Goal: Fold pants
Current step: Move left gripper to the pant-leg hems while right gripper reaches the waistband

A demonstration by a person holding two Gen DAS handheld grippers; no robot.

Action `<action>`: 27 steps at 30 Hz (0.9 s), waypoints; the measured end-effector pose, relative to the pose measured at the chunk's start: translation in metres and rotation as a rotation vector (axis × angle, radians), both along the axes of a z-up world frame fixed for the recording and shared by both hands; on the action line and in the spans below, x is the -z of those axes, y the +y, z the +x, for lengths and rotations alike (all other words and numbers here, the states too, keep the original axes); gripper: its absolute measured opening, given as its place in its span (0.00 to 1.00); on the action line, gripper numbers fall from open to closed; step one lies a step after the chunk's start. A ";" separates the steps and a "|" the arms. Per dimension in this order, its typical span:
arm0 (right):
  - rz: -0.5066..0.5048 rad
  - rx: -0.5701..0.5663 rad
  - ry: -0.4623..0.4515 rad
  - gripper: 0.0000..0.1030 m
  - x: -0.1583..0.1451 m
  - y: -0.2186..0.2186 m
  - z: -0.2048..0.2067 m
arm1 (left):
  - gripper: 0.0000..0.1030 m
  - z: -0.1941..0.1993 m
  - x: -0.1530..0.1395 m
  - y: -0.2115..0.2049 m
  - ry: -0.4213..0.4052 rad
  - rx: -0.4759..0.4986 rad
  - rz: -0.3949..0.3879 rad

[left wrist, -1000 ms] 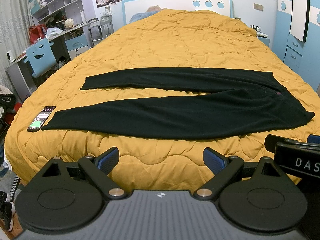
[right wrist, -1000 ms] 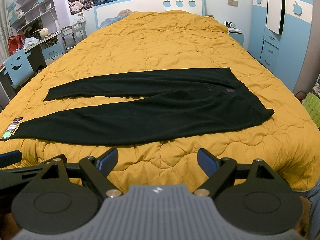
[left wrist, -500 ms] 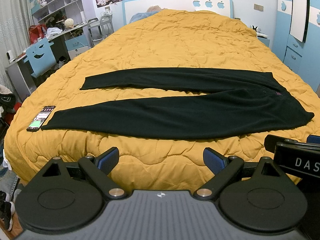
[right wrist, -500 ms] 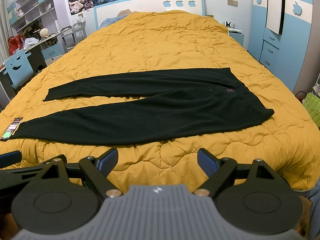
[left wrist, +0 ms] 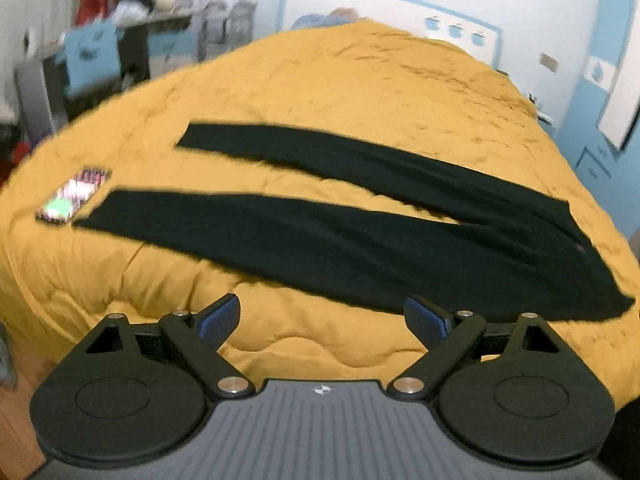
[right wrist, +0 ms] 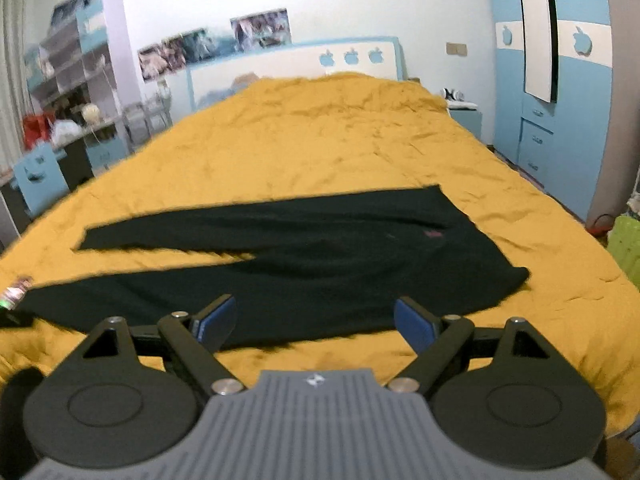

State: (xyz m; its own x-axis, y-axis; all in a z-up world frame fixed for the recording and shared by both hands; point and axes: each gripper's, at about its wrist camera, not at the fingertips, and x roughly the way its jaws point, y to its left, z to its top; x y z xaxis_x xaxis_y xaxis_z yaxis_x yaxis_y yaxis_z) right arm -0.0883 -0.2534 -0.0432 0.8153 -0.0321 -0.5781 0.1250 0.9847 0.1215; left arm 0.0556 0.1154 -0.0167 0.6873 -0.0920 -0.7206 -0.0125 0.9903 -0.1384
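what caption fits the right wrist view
Open right claw above black pants spread flat on a yellow quilt.

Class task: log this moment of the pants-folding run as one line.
stage: approach | black pants: flat, unfolded on yellow quilt | left gripper: open, empty | right gripper: open, empty | phone: beside leg cuff

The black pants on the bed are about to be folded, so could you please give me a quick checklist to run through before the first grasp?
1. Black fabric pants spread flat, legs apart on the mustard quilted bedspread: ok.
2. Left tool open, holding nothing: ok.
3. Right tool open, holding nothing: ok.
4. Lit smartphone clear of the near leg's cuff: not ok, it lies right beside it.
5. Waistband at the right end, nearest the right tool: ok.
6. Image sharpness for aiming: not ok, both views blurred.
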 end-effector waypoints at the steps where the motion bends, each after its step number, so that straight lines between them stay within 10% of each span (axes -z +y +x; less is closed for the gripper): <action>1: 0.001 0.016 0.015 0.80 0.007 -0.009 0.004 | 1.00 0.005 0.004 0.012 0.003 -0.013 -0.026; 14: 0.259 0.219 0.168 0.80 0.060 -0.133 0.061 | 0.96 0.077 0.062 0.176 0.093 -0.431 -0.414; 27: 0.728 0.336 0.182 0.64 0.131 -0.187 0.107 | 0.88 0.111 0.105 0.223 0.080 -0.609 -0.627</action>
